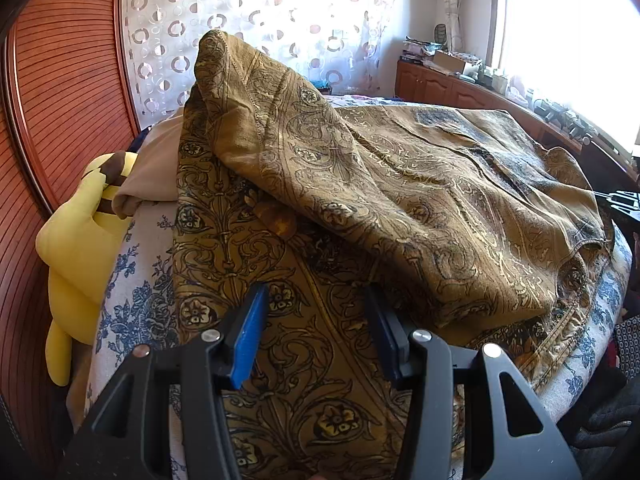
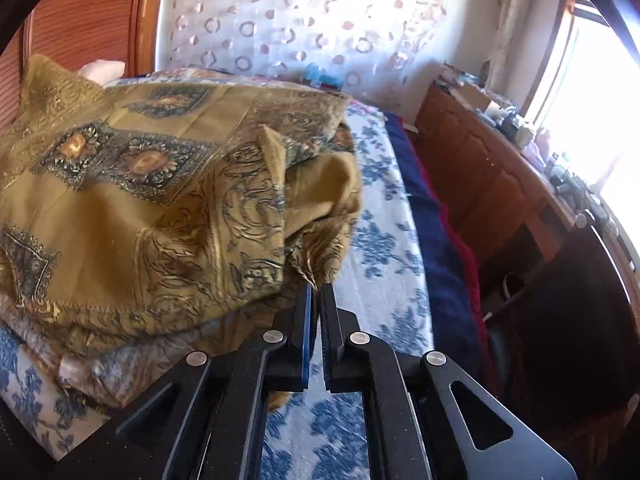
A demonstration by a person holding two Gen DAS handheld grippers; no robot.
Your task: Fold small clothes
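Observation:
A gold-brown garment with a dark scroll and flower print point(image 1: 380, 184) lies in loose folds on the bed, one part raised in a peak at the back left. My left gripper point(image 1: 316, 300) is open just above its near edge, the blue pads on either side of flat cloth. In the right wrist view the same garment point(image 2: 160, 184) lies heaped to the left. My right gripper point(image 2: 316, 292) is shut on a thin corner of it at the heap's right edge.
The bed has a white sheet with blue flowers point(image 2: 380, 208). A yellow plush toy point(image 1: 76, 248) and a beige pillow point(image 1: 156, 168) lie by the wooden headboard point(image 1: 60, 92). A wooden cabinet with clutter point(image 2: 500, 152) stands along the window to the right.

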